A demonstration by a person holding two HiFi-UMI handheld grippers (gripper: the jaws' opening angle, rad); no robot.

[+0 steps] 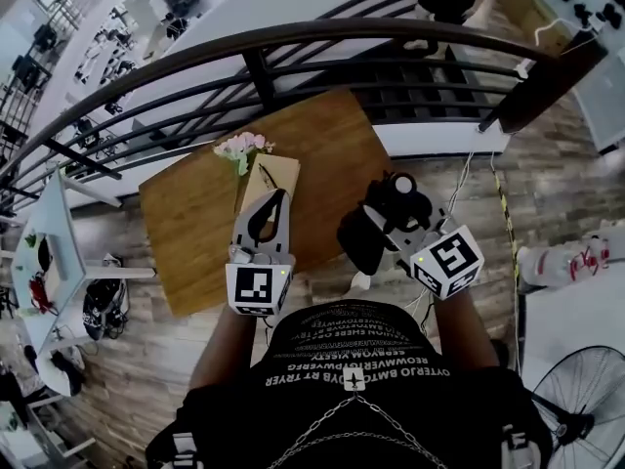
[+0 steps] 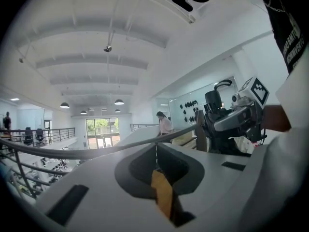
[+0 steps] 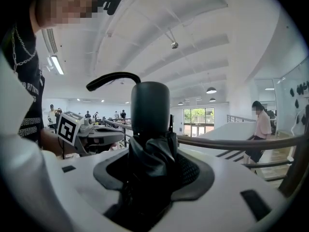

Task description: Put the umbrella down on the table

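Black fabric, crumpled and soft, bunches below the smooth cylindrical handle of the folded umbrella. The right tool is clamped round it and holds it in the air by the right edge of the wooden table. Nothing of it rests on the planked top yet, so the setting-down looks wholly undone. The left tool has its jaws together on nothing. Pink flowers lie at the far edge.

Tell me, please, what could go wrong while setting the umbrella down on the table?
1. The flowers and tan box already lie on the table; the umbrella might knock them.
2. The table stands close to the railing, so a rolling umbrella might slip off that edge.
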